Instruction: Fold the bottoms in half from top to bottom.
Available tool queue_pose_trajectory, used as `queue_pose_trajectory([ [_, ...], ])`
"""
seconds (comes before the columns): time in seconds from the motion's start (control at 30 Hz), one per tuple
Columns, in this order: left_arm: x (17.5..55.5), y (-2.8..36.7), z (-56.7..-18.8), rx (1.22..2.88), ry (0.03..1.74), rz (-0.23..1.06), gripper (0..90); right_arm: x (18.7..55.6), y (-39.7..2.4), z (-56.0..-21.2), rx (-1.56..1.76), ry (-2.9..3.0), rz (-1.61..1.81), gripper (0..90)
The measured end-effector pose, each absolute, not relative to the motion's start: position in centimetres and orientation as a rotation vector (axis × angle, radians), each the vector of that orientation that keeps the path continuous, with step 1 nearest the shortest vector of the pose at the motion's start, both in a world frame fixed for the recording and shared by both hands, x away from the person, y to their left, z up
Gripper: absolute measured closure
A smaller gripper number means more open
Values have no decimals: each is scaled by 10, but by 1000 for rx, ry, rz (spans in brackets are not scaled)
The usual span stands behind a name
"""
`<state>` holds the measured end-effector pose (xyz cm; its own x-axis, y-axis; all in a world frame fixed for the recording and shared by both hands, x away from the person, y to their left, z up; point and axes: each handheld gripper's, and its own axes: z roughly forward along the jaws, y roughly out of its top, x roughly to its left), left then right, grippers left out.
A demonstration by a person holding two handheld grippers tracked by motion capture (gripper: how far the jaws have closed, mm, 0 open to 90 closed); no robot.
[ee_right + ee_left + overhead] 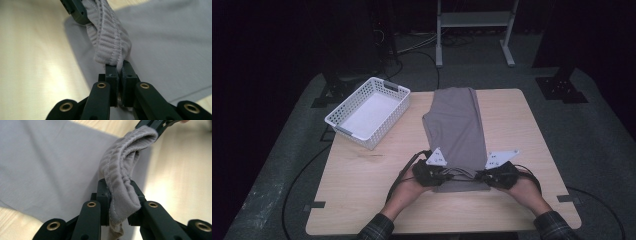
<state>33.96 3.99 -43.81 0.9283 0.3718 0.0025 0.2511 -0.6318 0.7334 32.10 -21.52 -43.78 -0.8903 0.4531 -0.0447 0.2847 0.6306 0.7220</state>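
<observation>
A grey pair of trousers (455, 125) lies folded lengthwise down the middle of the wooden table (362, 185), legs pointing away. Its ribbed waistband (122, 170) is at the near end, lifted off the table. My left gripper (443, 176) is shut on the waistband's left part; in the left gripper view the bunched band (120, 202) sits squeezed between my left gripper's (119, 195) pads. My right gripper (484, 177) is shut on the waistband's right part (111, 42), pinched tight in my right gripper (119, 72). The band stretches between both grippers.
A white slotted plastic basket (368, 112) stands at the table's far left corner, overhanging the edge. Bare wood lies left and right of the trousers. A metal frame (474, 30) and cables sit on the floor beyond the table.
</observation>
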Motion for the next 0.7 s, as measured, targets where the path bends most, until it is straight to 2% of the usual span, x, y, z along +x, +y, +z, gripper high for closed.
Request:
queue_pose_trajectory([
  [0.33,360,30,-465,2365,482,198,754,347,-209,-460,653,2695,985,859],
  [0.7,355,36,-465,2381,458,102,756,342,-209,-461,649,2747,1006,859],
])
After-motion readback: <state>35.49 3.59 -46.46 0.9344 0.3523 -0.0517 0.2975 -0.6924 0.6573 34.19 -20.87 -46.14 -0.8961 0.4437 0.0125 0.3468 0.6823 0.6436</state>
